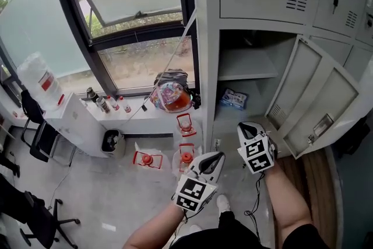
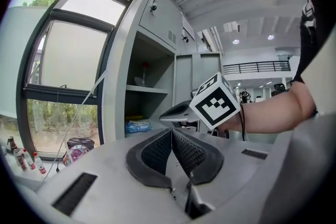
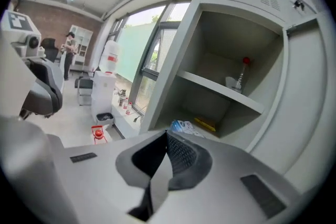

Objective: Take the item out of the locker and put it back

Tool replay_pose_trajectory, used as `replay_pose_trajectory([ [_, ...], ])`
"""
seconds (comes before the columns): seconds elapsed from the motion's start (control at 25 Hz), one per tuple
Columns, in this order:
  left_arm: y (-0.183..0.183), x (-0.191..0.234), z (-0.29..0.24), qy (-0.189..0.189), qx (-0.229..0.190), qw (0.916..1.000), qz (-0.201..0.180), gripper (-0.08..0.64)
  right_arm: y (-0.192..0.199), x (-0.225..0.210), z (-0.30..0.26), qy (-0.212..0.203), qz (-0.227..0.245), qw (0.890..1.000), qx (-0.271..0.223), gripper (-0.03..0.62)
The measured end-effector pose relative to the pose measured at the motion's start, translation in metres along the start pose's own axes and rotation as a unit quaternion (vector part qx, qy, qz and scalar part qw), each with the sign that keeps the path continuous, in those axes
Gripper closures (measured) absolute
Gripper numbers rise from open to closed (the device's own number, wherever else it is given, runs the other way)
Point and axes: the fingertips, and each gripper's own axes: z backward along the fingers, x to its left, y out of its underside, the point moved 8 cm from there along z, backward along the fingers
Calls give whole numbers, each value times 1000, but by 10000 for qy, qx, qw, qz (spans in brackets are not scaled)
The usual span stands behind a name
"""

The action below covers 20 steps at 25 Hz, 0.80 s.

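The grey locker (image 1: 252,38) stands open. A blue-and-white packet (image 1: 234,98) lies on the floor of its lower compartment, also seen as the packet (image 2: 137,126) and the packet (image 3: 185,127). A yellow flat item (image 3: 205,124) lies behind it. On the shelf above stands a small red-topped object (image 3: 242,73). My right gripper (image 1: 245,125) hangs in front of the opening, outside it, with its jaws shut and empty (image 3: 167,135). My left gripper (image 1: 217,155) is lower and to the left, also shut on nothing (image 2: 171,131). The right gripper's marker cube (image 2: 215,101) shows ahead of it.
The locker door (image 1: 317,99) swings out to the right. Left of the locker is a window sill with small bottles (image 1: 105,103) and a colourful bag (image 1: 172,95). Red-lidded containers (image 1: 185,123) and a black bin (image 1: 112,141) stand on the floor. A water dispenser (image 1: 39,80) is far left.
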Motion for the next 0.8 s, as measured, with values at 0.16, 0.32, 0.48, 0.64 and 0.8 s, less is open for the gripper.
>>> replay_pose_trajectory([
  [0.16, 1, -15, 31, 118, -108, 9999, -10, 543, 3, 30, 35, -25, -408, 9991, -116, 540],
  [0.32, 6, -30, 59, 252, -131, 9996, 21, 543, 9, 59, 71, -12, -731, 9972, -160, 540],
  [0.48, 11, -41, 76, 312, -124, 9994, 60, 543, 14, 79, 102, 47, -916, 9955, -225, 540],
  [0.64, 13, -50, 87, 251, -119, 9994, 199, 543, 15, 90, 128, 44, -1085, 9936, -324, 540],
  [0.8, 10, -59, 92, 166, -155, 9995, 213, 543, 16, 92, 148, 18, -1211, 9916, -456, 540],
])
